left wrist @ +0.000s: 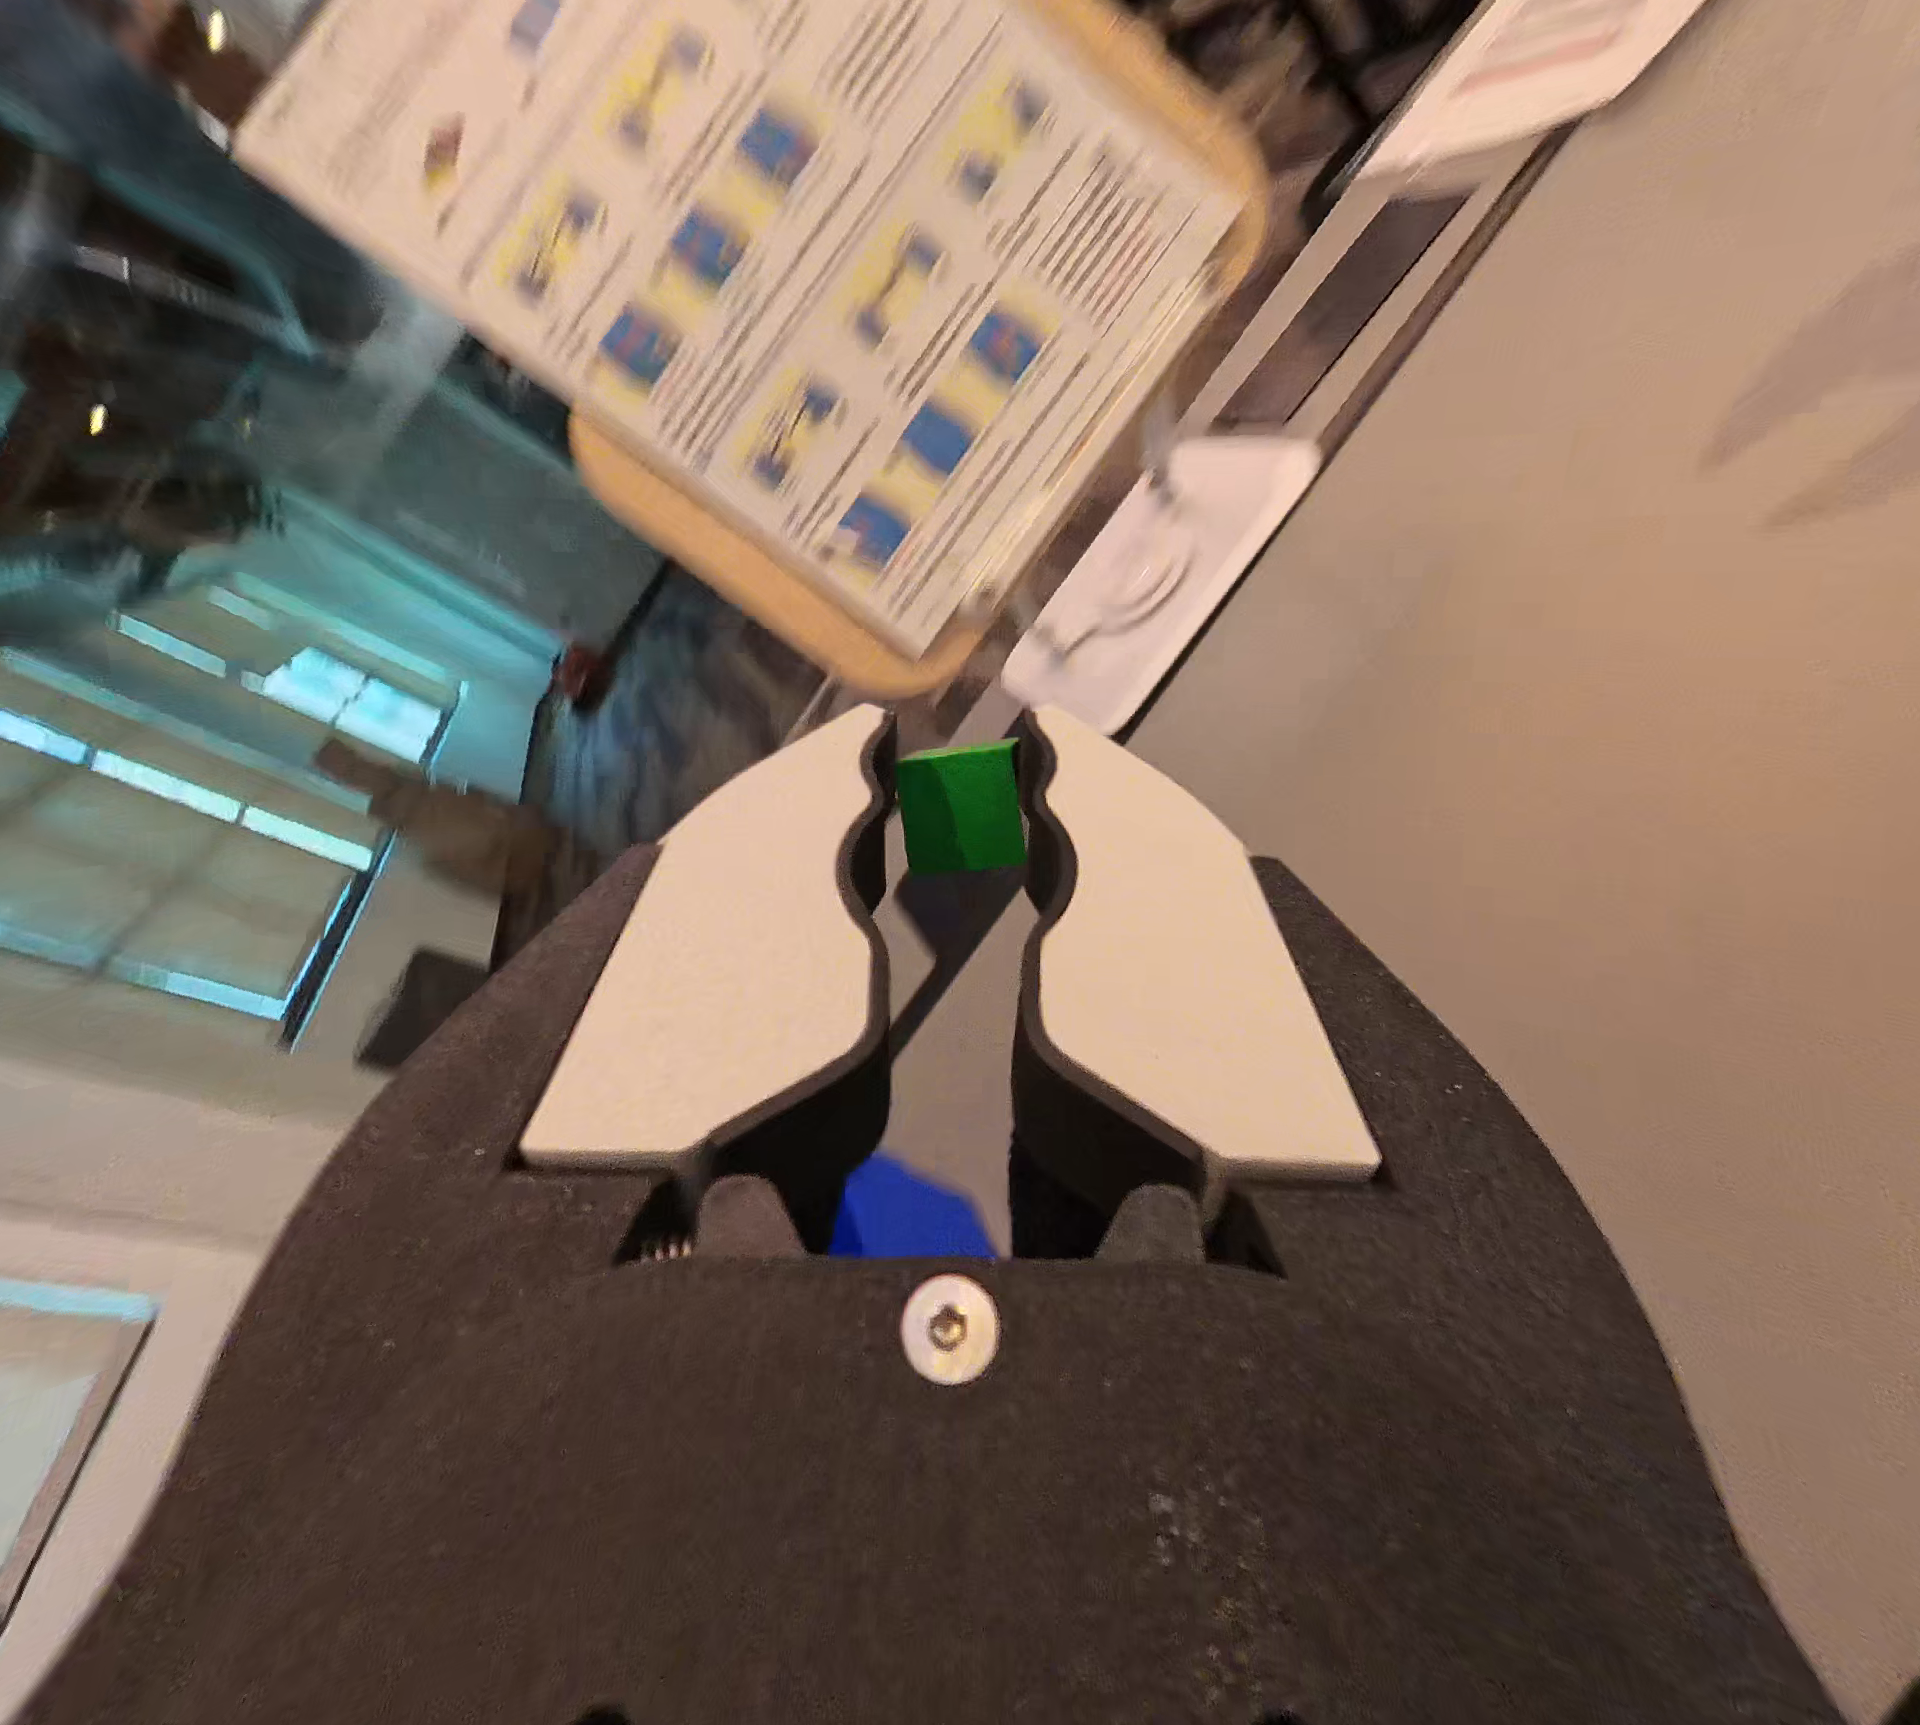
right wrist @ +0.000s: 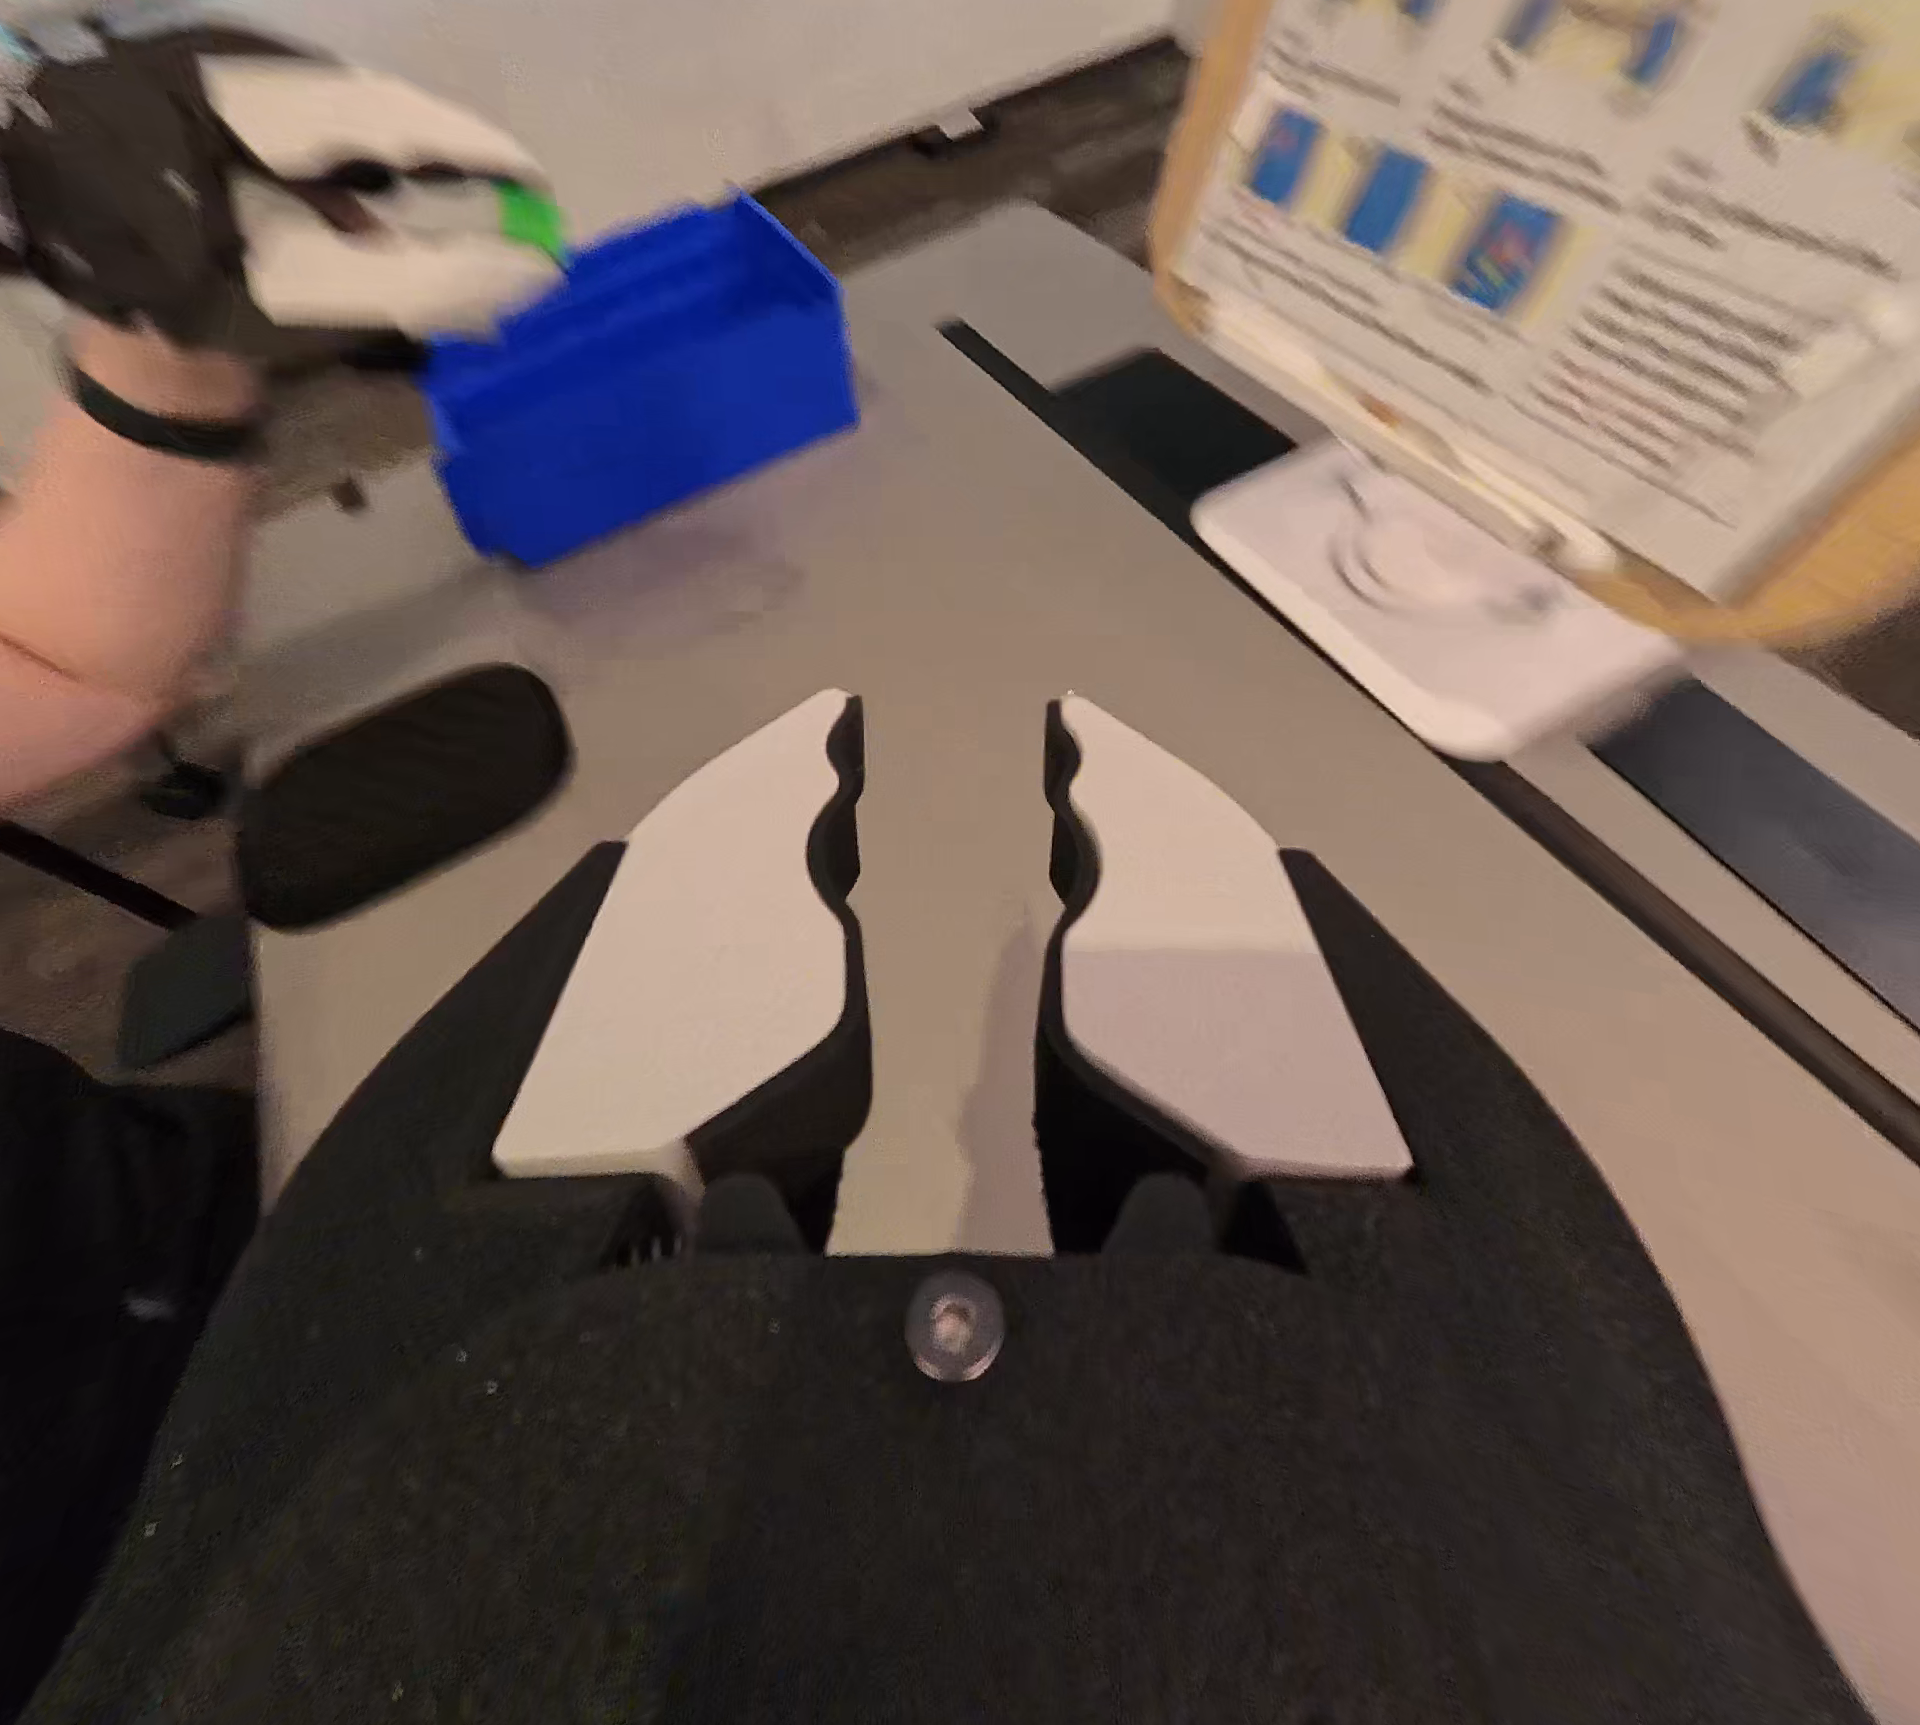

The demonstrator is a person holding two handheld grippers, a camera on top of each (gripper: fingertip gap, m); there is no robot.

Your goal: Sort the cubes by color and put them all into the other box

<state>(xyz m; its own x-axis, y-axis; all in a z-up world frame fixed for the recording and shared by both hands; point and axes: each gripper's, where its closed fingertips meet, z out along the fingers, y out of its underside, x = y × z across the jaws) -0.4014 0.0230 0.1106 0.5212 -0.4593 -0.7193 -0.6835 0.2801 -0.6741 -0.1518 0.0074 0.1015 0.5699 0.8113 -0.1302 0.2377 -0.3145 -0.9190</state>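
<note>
The left gripper (left wrist: pixel 958 766) has a green cube (left wrist: pixel 958 808) pinched between its two pale fingertips, jaws pressed in on either side of it, up near the tips. The whole left wrist view is tilted hard, and the grey table (left wrist: pixel 1558 740) runs diagonally up the right side. Down low, through the gap behind the fingers, a patch of blue shows, most likely the bin, though too little is visible to be sure.

Over on the right wrist view, that same left gripper (right wrist: pixel 525 226) shows at the upper left, held in a person's hand (right wrist: pixel 156 366) with a dark band at the wrist. The green cube (right wrist: pixel 530 219) sits right at the near top corner of the blue bin (right wrist: pixel 644 387), above its rim. The bin stands on the grey table (right wrist: pixel 987 480), close to the far left edge; its inside is too blurred to read.

The right gripper (right wrist: pixel 954 740) hangs above bare tabletop, jaws apart with nothing between them.

To the right stands a printed instruction sheet (right wrist: pixel 1558 169) on a tan board, propped on a white stand base (right wrist: pixel 1434 605). The same sheet (left wrist: pixel 748 221) fills the upper middle of the left wrist view, smeared by motion.
</note>
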